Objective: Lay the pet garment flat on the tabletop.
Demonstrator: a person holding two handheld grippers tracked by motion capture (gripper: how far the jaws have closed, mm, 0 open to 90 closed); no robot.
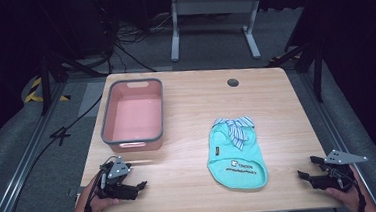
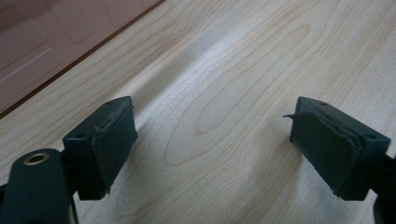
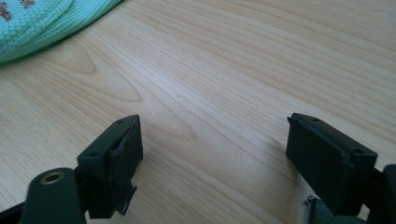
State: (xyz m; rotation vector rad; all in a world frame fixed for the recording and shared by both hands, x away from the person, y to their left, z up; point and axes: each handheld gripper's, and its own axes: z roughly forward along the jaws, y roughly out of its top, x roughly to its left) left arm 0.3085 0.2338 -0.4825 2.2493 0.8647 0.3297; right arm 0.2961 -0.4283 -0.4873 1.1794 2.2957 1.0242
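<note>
A teal knitted pet shirt (image 1: 235,155) with a striped collar lies flat on the wooden table (image 1: 187,121), right of centre. An empty pink tub (image 1: 134,117) with a grey rim stands at the left. My left gripper (image 1: 137,176) rests open near the front left edge, just in front of the tub. In the left gripper view its jaws stand wide apart (image 2: 212,140) over bare wood, with the tub's wall (image 2: 37,42) at top left. My right gripper (image 1: 307,168) is open at the front right edge. Its own view (image 3: 215,149) has the shirt's hem (image 3: 32,23) at top left.
A round cable hole (image 1: 233,82) sits in the table's far side. Beyond the table stand a white frame leg (image 1: 214,14) and loose cables (image 1: 121,40) on the floor. Bare wood lies between the tub and the shirt.
</note>
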